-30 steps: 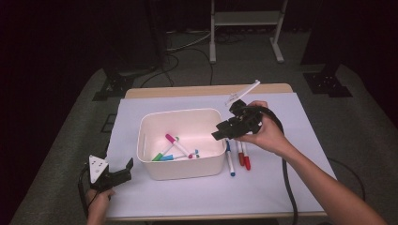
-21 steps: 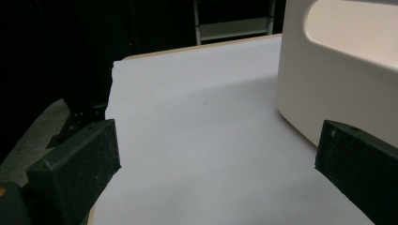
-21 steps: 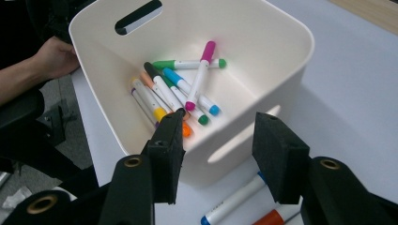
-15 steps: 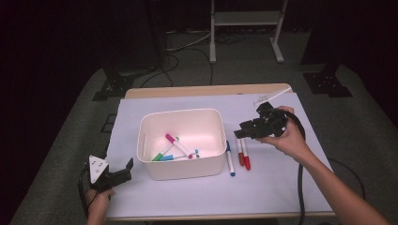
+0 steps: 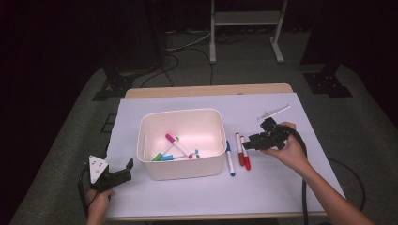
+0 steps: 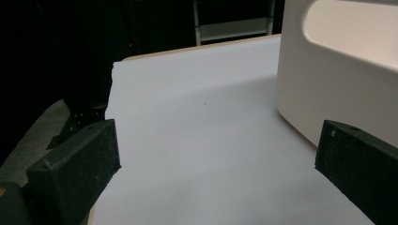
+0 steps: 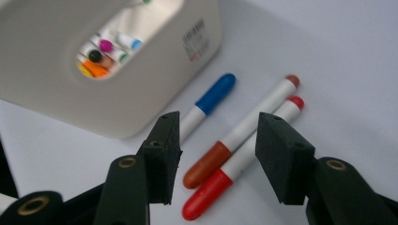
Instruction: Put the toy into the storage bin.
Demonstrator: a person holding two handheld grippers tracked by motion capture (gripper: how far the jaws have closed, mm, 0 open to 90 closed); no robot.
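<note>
From the high view, the right gripper (image 5: 249,142) sits low over the desk (image 5: 281,187), its fingers pointing toward two red-capped markers (image 5: 243,151) that lie side by side just right of the white bin (image 5: 180,171); a blue-capped marker (image 5: 229,159) lies between those two and the bin wall; inside the bin rest a pink-capped marker (image 5: 177,143) and a few others in green and blue; the left gripper (image 5: 117,174) stays near the desk's front left corner, well apart from the bin, its fingers spread with nothing between them.

In the left gripper view, the two black fingers (image 6: 77,161) stand wide apart over bare white desk (image 6: 197,140); the bin (image 6: 328,89) rises at the right, close to the right finger, though contact cannot be told.

In the right gripper view, the right gripper (image 7: 216,154) has just been opening and its fingers (image 7: 162,154) now stand wide, gripping nothing; the darker red marker (image 7: 234,138) and the brighter red marker (image 7: 253,150) lie touching each other in the gap between the fingers, caps toward the camera, apparently under the pads rather than pressed by them; the blue marker (image 7: 209,103) lies beyond the left finger, beside the bin (image 7: 141,70), whose handle cutout shows coloured marker ends.
</note>
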